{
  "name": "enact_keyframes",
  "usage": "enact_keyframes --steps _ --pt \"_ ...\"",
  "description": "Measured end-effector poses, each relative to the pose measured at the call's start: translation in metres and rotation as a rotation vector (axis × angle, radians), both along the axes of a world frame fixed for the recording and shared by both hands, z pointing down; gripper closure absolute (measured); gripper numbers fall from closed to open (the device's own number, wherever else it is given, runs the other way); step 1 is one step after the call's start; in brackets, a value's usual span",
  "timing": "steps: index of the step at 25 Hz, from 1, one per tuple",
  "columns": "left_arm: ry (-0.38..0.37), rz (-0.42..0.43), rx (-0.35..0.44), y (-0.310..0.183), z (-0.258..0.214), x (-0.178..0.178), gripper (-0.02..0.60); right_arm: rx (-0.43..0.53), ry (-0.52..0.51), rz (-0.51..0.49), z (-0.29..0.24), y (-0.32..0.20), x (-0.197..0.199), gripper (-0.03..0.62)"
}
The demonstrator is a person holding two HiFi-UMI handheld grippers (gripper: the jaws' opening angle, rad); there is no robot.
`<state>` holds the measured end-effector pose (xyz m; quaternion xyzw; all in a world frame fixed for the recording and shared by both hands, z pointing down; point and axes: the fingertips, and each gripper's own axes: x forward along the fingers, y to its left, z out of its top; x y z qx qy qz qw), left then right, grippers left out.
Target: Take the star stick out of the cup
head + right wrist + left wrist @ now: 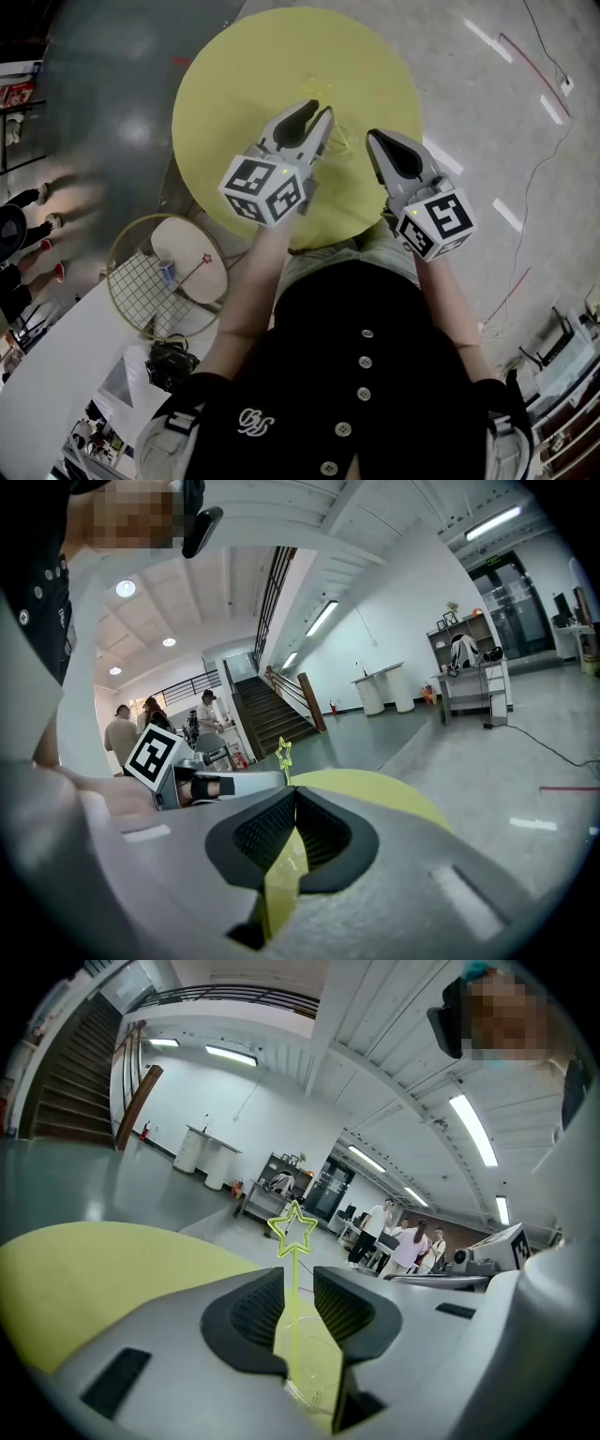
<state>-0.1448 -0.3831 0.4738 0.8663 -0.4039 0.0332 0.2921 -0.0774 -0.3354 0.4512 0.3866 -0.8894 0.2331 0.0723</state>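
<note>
Star stick (296,1258) stands upright in the clear cup (315,1380), star at 12 o'clock. Left gripper (298,1288) is narrowly parted around its stem. Right gripper (293,801) is closed and empty.

stick (294,1283): thin, translucent yellow-green; hollow star on top; stands upright in the cup
cup (314,1365): clear; upright on the yellow table (94,1279)

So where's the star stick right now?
In the left gripper view, the star stick stands upright in the clear cup on the yellow table, in the gap between the left gripper's parted jaws.
</note>
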Motion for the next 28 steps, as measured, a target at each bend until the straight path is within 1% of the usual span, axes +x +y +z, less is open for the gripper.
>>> enact_keyframes --steps 4,10,14,20,24,28 --pt "-0.014 0.026 -0.011 -0.001 0.007 0.004 0.495 -0.007 0.0 0.002 0.004 -0.001 -0.001 0.591" --pt "-0.053 0.062 0.019 -0.005 0.01 0.012 0.497 -0.014 -0.001 0.011 0.005 0.0 0.003 0.591" --pt "-0.054 0.053 0.014 -0.006 0.01 0.01 0.507 -0.011 -0.001 0.02 0.003 -0.002 0.007 0.591" --pt "-0.064 0.042 0.013 -0.005 0.01 0.012 0.552 0.0 -0.007 0.014 0.0 -0.005 0.012 0.591" --pt "-0.038 0.026 0.019 -0.005 0.008 0.012 0.56 -0.001 -0.011 0.007 0.001 -0.007 0.015 0.591" --pt "-0.038 0.009 0.036 -0.001 0.002 0.01 0.561 0.013 -0.015 -0.008 -0.004 -0.008 0.015 0.591"
